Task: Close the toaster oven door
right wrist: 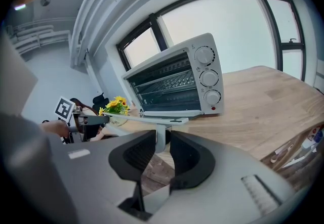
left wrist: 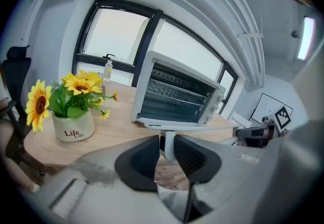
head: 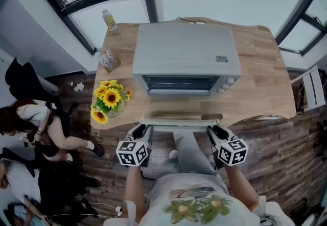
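White handle of open toaster oven door pinched by left claw, right claw; tips obscured overhead

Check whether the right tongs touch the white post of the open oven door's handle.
Touching. In the right gripper view the right tongs clamp the white handle post of the open oven door; both black pads meet its sides, no gap.

White toaster oven on wooden table, door hanging open, level, toward the near edge
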`<state>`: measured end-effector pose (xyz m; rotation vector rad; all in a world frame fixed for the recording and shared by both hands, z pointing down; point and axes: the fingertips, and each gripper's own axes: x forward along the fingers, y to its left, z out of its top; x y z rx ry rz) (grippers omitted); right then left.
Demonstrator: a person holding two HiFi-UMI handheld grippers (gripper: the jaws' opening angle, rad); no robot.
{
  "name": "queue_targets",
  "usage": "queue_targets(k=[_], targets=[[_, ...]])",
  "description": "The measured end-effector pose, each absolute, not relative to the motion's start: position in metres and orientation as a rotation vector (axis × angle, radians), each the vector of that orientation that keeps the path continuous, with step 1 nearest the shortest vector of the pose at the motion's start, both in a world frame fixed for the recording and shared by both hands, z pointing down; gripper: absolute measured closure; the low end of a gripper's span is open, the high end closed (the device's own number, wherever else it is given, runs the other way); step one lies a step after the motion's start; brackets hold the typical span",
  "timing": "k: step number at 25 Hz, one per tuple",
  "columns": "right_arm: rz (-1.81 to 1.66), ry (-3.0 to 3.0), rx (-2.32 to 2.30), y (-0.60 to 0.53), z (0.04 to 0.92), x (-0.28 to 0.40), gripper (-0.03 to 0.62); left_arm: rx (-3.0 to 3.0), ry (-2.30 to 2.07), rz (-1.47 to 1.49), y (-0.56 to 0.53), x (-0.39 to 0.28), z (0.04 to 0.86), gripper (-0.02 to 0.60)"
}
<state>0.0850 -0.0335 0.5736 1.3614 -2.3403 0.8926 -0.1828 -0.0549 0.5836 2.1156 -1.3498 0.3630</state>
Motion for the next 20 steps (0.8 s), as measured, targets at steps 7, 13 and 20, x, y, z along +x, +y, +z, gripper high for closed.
queue_targets(k=[7,13,20], targets=[[0.873,-2.353,1.329,-0.035,0.568,0.084,0.5,2.122,-1.354,0.368,-0.058,-0.183,0.578,0.477],[0.858,-2.383,1.322,-0.043,0.556,0.085,0.498,2.119,-1.383,0.336,-0.066,-0.183,0.566,0.477],[0.852,-2.415,1.33,-0.053,0.542,0.084,0.497,2.12,-1.413,0.296,-0.074,-0.184,0.553,0.477]])
